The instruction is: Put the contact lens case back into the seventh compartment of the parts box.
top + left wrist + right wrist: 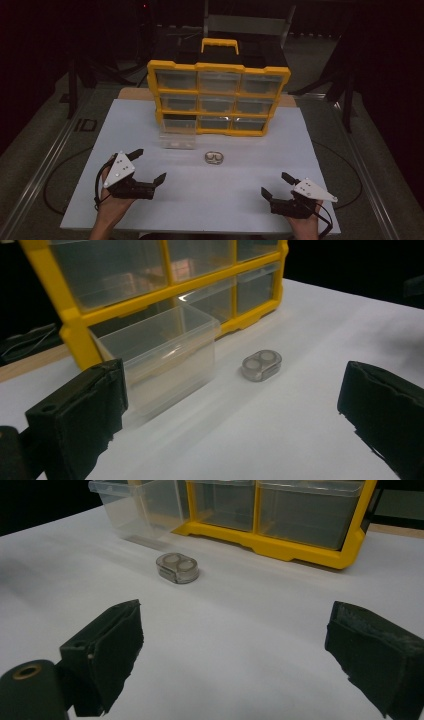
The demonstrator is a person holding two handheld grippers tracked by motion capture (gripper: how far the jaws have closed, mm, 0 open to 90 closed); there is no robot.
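Observation:
A yellow organizer with clear drawers stands upright at the back of the white table. Its bottom-left drawer is pulled out onto the table; it looks empty. A small oval grey case with two round discs lies just in front, to the right of the drawer. My left gripper rests open at front left, nothing between its jaws. At front right my right gripper is open too, also holding nothing.
A black box with a yellow handle sits behind the organizer. Dark floor and stand legs surround the table. White tabletop stretches between the two grippers and the grey case.

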